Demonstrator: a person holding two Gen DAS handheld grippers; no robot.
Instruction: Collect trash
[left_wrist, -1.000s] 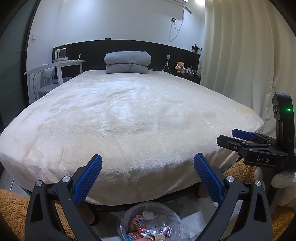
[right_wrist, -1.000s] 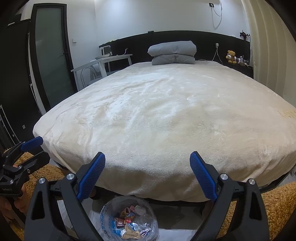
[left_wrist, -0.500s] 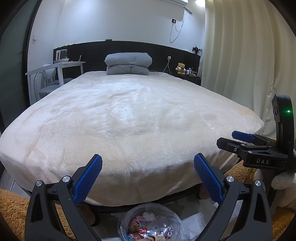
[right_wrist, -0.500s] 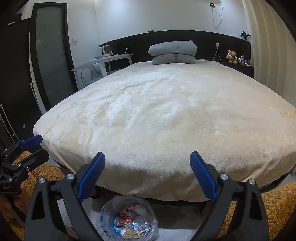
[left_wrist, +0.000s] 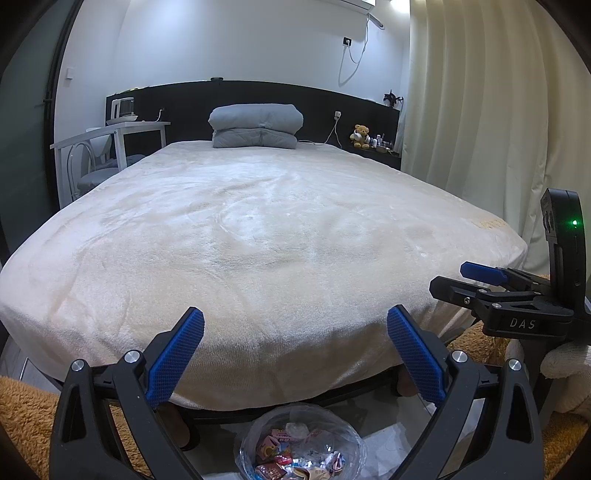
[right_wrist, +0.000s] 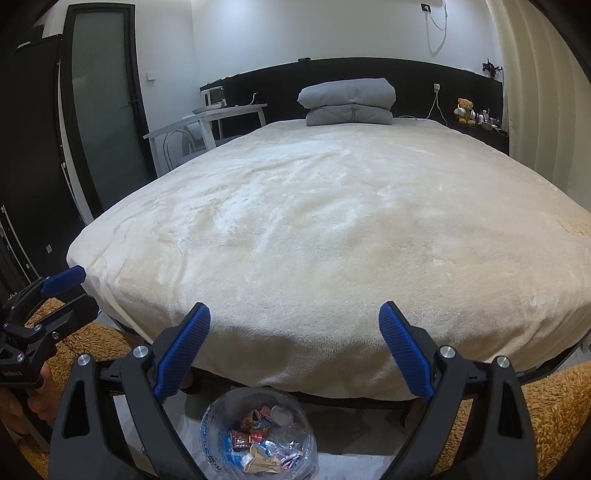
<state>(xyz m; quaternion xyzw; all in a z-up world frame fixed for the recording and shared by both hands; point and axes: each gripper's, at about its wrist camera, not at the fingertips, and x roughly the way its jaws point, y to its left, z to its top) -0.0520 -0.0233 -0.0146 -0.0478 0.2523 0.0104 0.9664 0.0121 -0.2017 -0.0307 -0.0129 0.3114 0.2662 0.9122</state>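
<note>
Both grippers, left (left_wrist: 295, 354) and right (right_wrist: 295, 347), fingers wide apart, empty, above bag (right_wrist: 258, 435) of wrappers. Bed (left_wrist: 258, 240) looks clear. Judgement: pinch bag rim, not contents.

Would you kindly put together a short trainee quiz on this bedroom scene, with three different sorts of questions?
1. True or false: the clear bag of wrappers lies on top of the bed.
2. Which best describes both grippers? A) both open and empty B) both shut on wrappers C) one holds the bag
3. Fill in: the folded grey quilt lies at the ___ of the bed.

Key:
1. False; it sits on the floor at the foot of the bed.
2. A; the left gripper and right gripper hold nothing.
3. Head.
</note>
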